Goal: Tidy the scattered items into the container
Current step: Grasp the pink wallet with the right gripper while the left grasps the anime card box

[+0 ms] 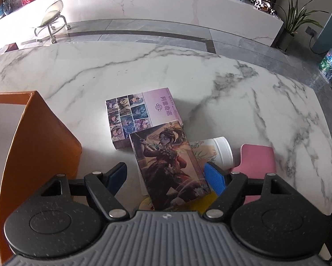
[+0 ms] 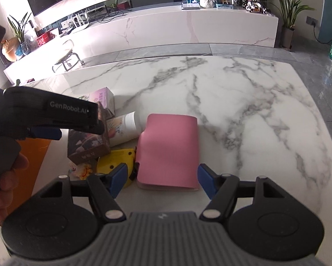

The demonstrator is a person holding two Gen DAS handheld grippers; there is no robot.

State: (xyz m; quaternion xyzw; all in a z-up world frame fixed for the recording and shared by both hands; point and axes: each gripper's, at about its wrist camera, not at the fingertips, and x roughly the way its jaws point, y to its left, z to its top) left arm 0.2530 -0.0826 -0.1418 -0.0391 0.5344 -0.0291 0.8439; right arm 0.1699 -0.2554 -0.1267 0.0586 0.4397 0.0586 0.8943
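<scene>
Container [image 1: 39, 137] left of two overlapping boxes [image 1: 141, 115], notebook [image 2: 169, 150] at right

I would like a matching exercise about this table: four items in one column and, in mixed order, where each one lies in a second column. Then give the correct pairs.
Items
1. pink soft-cover notebook
2. dark illustrated card box with a warrior figure
3. orange cardboard container
4. white cylindrical bottle lying on its side

Places
A. at the left edge of the left wrist view
B. between the open right tongs
C. between the open left tongs, leaning on a purple box
D. between the dark box and the notebook

Pairs: 1-B, 2-C, 3-A, 4-D
</scene>
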